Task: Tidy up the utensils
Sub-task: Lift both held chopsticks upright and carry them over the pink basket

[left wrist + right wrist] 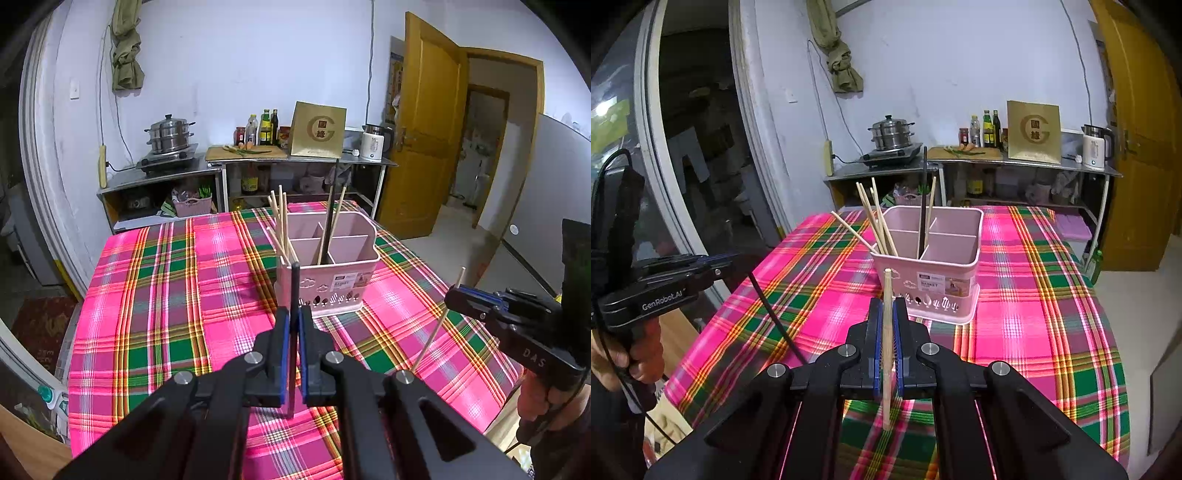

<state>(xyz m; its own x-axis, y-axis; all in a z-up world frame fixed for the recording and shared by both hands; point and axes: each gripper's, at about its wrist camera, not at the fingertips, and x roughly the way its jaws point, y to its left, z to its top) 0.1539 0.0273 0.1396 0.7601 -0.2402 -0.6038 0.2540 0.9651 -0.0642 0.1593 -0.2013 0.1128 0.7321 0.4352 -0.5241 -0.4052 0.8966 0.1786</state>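
The left gripper (pixel 294 317) points forward and downward, jaws closed on a dark chopstick (pixel 294 291) standing upright between its pads; the right gripper (pixel 887 314) is angled likewise, clamped on a pale chopstick (pixel 887 332); a hand (pixel 635 362) grips the left handle.

We see a woven plaid cloth (pixel 1034 295) on the surface, smooth matt pink plastic basket (pixel 934 258), pale bare wooden chopsticks (pixel 875 218), glossy black chopstick (pixel 294 295), shiny steel steamer pot (pixel 170 134)
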